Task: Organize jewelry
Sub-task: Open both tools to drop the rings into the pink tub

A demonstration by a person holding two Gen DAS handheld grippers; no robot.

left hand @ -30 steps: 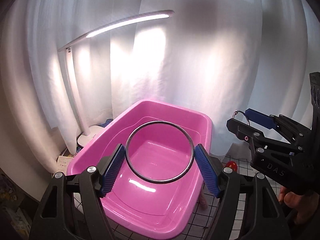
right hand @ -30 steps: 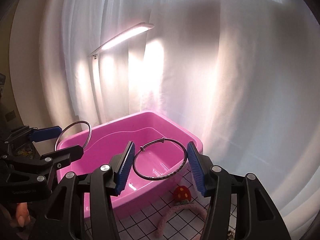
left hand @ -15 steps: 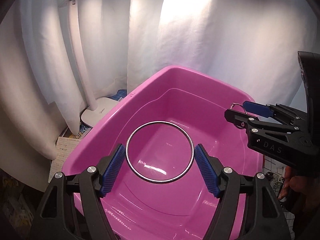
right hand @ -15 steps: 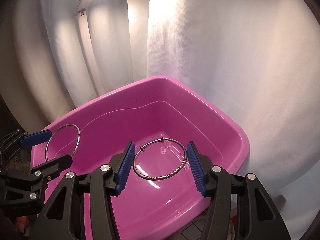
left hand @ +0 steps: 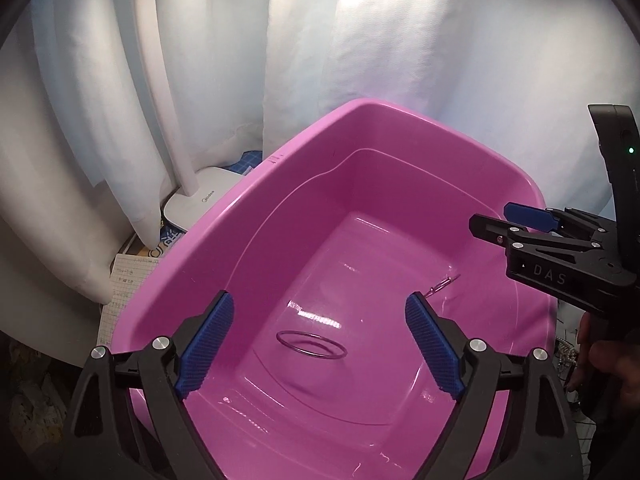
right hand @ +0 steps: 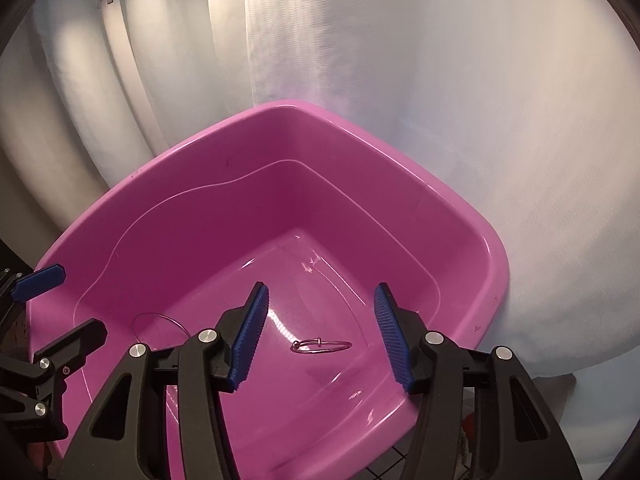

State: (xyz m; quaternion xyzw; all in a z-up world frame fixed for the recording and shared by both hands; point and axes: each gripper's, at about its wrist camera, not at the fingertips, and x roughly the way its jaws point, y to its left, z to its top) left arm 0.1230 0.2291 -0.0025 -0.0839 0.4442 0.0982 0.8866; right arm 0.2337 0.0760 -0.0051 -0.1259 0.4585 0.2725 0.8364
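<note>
My left gripper has just been opening and now stands released, nothing between its pads; its plain bangle lies low-centre on the pink tub floor. My right gripper is released too, its clasped bangle resting below, centre frame.

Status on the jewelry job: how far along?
Done: the plain bangle and the clasp bangle are both down in the pink tub. In hand: nothing; the left gripper has just been opening its jaws, and the right gripper stands clear of its bangle. Left: unclear; no other jewelry shows clearly.
</note>
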